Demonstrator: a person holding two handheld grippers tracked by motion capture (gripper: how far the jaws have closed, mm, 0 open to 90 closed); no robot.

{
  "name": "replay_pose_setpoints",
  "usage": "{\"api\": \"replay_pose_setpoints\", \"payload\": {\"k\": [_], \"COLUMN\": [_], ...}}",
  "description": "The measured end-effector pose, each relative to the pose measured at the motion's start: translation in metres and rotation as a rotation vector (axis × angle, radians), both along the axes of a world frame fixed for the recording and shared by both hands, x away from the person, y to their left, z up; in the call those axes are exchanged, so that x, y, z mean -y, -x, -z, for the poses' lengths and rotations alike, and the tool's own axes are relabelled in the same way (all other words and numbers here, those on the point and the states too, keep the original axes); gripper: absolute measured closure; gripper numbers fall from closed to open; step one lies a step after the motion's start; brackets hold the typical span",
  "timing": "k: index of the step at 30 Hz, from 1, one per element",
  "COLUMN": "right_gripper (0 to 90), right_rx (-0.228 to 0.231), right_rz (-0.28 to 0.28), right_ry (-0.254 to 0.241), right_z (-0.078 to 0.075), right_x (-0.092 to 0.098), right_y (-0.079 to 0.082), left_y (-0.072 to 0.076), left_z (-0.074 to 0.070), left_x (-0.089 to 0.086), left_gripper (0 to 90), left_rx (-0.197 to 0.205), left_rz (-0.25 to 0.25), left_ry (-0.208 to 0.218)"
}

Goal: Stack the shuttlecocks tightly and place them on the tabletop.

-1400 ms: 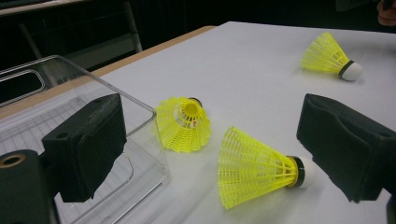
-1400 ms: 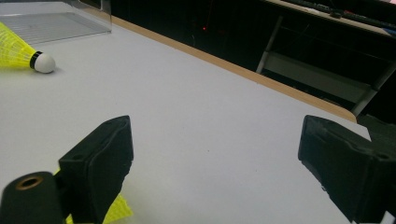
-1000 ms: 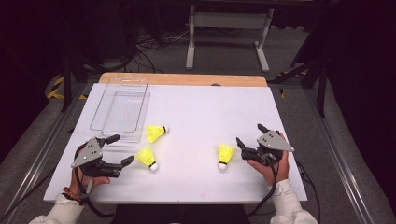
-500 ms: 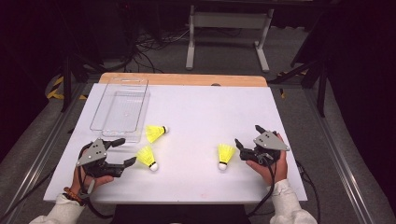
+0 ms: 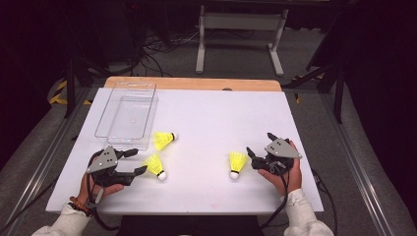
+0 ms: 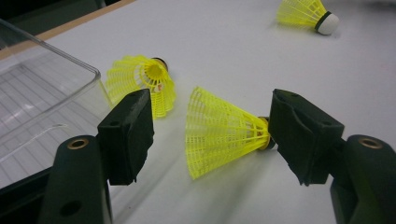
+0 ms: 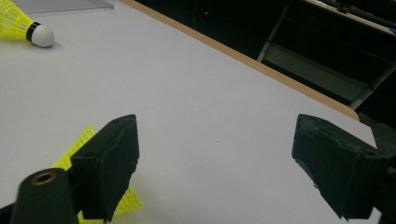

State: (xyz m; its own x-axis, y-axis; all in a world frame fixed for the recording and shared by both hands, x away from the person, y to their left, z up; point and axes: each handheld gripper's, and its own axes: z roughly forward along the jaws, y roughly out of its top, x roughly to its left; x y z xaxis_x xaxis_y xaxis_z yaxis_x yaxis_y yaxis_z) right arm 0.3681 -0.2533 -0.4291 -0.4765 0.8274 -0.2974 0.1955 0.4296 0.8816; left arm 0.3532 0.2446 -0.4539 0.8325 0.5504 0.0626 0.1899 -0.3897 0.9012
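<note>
At the left, our left gripper has just been closing around the near shuttlecock lying beside the clear tray, one pad at its cork, the other still clear. We judge this the grasping step; next comes a firm pinch and lift. Our right gripper stands spread beside the right shuttlecock.

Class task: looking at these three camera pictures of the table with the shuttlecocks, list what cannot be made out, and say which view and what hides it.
- Left gripper view: the cork of the shuttlecock between the jaws is hidden behind the right-hand jaw; contact cannot be judged.
- Right gripper view: the shuttlecock is mostly covered by the left-hand jaw and cut off at the bottom edge.
- High view: whether the clear tray holds anything; too small and transparent.
- High view: the right gripper jaw gap, too small.
</note>
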Motion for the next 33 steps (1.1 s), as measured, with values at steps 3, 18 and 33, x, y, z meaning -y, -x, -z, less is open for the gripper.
{"api": "replay_pose_setpoints", "payload": {"k": [3, 18, 33], "right_gripper": [16.0, 16.0, 16.0], "right_rx": [-0.004, -0.023, -0.030], "right_rz": [-0.003, -0.009, -0.014], "right_ry": [0.009, 0.028, 0.039], "right_z": [0.001, 0.004, 0.005], "right_x": [-0.001, -0.003, -0.004], "right_y": [0.000, -0.002, -0.003], "left_y": [-0.001, -0.012, -0.015], "left_z": [0.001, 0.011, 0.014], "left_x": [0.001, 0.005, 0.006], "left_gripper": [35.2, 44.0, 52.6], "left_rx": [-0.013, -0.104, -0.139], "left_rz": [-0.001, 0.002, 0.019], "left_ry": [-0.010, -0.001, 0.004]}}
